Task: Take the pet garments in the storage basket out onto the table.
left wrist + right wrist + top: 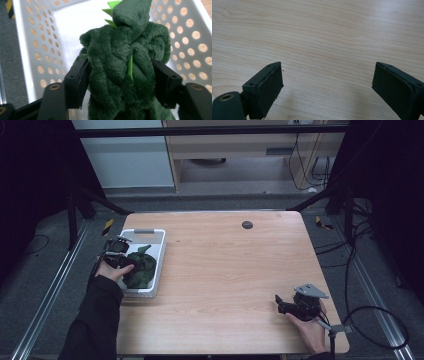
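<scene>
- Two fingers of the left gripper (120, 80) are clenching a green plush (125, 62) inside the white basket (37, 37).
- Right gripper (327, 85) is hovering over bare worktop (324, 30), fingers spread wide, holding nothing.

a lab: wooden surface (225, 270) inside a black frame (210, 131), floor rails (47, 295), black curtains (30, 175), loose cables (360, 320).

Wooden table (220, 270), grey carpet floor (30, 285), black curtains (30, 170) either side.
</scene>
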`<action>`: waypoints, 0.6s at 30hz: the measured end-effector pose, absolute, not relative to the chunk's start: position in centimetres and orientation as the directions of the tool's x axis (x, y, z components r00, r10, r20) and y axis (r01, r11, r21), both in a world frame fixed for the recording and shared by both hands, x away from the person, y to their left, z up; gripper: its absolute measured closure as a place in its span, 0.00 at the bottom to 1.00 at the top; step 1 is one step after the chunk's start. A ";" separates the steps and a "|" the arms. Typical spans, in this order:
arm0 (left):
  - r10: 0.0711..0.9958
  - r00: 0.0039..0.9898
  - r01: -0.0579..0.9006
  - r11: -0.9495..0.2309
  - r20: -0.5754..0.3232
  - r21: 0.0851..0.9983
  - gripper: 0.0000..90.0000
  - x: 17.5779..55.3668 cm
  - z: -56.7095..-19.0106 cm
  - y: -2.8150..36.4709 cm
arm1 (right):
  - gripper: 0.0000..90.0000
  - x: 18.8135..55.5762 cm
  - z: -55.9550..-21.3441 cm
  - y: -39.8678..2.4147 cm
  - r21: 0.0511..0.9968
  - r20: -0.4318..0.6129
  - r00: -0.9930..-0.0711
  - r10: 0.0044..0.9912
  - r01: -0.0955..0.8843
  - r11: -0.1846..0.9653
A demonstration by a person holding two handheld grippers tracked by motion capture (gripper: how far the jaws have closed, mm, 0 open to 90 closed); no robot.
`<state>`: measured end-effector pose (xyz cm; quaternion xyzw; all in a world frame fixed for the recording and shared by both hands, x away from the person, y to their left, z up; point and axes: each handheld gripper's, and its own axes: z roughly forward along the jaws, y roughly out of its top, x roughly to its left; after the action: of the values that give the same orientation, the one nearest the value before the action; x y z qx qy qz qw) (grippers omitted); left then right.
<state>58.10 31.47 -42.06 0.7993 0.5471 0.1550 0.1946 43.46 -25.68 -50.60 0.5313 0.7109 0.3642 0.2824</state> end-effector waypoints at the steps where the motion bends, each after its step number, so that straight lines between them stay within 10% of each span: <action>1: 0.935 0.353 0.817 -0.324 0.032 0.477 0.43 58.2 -42.1 31.5 | 0.11 43.5 -50.6 -25.7 0.818 -0.013 -0.276 0.961 0.550 0.169; 18: 0.934 0.356 0.827 -0.322 0.013 0.460 0.76 58.0 -41.9 31.5 | 0.11 43.5 -50.6 -25.7 0.816 -0.012 -0.278 0.961 0.552 0.170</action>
<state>58.03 31.49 -41.91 0.8009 0.5499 0.1396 0.1916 43.46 -25.66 -50.62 0.5315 0.7115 0.3641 0.2805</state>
